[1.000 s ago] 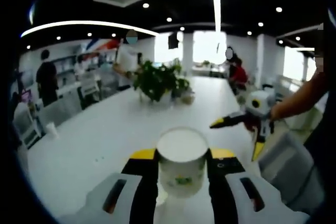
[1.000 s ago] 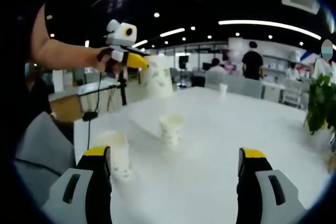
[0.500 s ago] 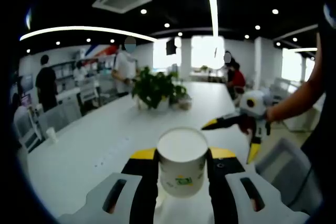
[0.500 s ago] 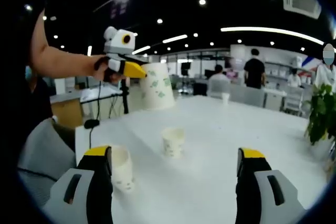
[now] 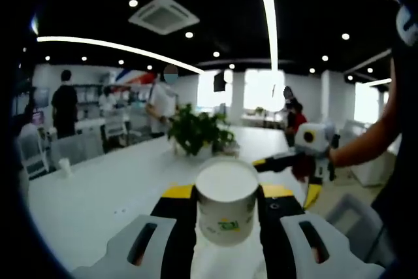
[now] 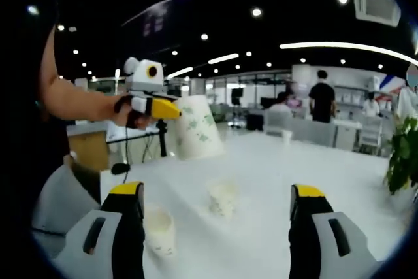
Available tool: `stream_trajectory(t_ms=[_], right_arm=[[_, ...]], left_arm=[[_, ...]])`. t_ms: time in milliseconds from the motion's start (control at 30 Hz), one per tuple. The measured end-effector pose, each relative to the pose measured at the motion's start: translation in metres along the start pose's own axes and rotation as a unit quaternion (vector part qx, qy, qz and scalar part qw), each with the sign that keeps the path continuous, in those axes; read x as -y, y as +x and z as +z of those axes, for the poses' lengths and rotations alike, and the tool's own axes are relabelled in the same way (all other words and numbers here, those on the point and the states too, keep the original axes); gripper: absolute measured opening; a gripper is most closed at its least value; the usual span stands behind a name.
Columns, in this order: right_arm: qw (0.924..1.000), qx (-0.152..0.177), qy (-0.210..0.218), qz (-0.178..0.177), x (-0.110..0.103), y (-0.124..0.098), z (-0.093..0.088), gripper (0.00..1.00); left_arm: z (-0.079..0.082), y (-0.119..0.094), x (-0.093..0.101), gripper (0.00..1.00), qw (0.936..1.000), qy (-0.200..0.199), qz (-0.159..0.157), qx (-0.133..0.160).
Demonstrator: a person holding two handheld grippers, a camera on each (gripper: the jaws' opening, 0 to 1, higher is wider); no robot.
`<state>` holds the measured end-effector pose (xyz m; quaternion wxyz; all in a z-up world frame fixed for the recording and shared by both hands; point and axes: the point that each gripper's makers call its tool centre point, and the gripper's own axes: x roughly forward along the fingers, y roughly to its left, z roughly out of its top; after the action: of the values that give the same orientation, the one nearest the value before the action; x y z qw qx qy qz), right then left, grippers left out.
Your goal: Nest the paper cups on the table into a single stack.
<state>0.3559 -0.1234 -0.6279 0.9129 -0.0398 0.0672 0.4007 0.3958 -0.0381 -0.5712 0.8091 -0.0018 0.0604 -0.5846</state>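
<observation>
My left gripper [image 5: 226,191] is shut on a white paper cup [image 5: 226,217] with a green print, held upright above the white table [image 5: 98,207]. The right gripper view shows that left gripper [image 6: 171,112] at the left, holding the same cup [image 6: 196,129] tilted in the air. My right gripper [image 6: 215,193] is open, its jaws wide apart and holding nothing. Below and ahead of it two more paper cups stand on the table [image 6: 274,240], one near the left jaw [image 6: 160,230] and one in the middle [image 6: 223,197]. My right gripper [image 5: 285,182] also hangs open at the right of the left gripper view.
A potted plant [image 5: 199,135] stands mid-table and shows again at the right edge [image 6: 401,161]. A small cup [image 5: 65,166] sits at the far left edge, and another distant cup [image 6: 287,136] stands far back. Several people and chairs are beyond the table. A grey chair [image 6: 59,200] is close by.
Both views have tilted and risen, so the table sits lower in them. The left gripper keeps its hold on the cup, now a little lower beside the right gripper's view centre.
</observation>
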Motion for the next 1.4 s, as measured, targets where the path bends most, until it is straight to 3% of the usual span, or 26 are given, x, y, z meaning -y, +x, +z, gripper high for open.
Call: stream_trajectory(t_ms=[267, 533, 767, 1033, 1400], right_arm=[[0.9996, 0.015, -0.008, 0.023, -0.010, 0.003, 0.024, 0.85], [0.9972, 0.035, 0.032, 0.058, -0.025, 0.007, 0.039, 0.73], [0.9939, 0.033, 0.039, 0.098, -0.046, 0.013, 0.049, 0.59], [0.9887, 0.019, 0.045, 0.142, -0.070, 0.020, 0.045, 0.50], [0.9810, 0.012, 0.079, 0.177, -0.084, 0.016, 0.041, 0.33]], left_arm=[[0.010, -0.008, 0.009, 0.34, 0.9984, -0.027, 0.004, 0.050], [0.019, -0.019, 0.018, 0.34, 0.9934, -0.060, 0.005, 0.098], [0.018, -0.030, 0.023, 0.34, 0.9880, -0.093, 0.004, 0.123], [0.020, -0.037, 0.035, 0.34, 0.9843, -0.104, -0.002, 0.142], [0.008, -0.045, 0.046, 0.34, 0.9847, -0.116, -0.022, 0.128]])
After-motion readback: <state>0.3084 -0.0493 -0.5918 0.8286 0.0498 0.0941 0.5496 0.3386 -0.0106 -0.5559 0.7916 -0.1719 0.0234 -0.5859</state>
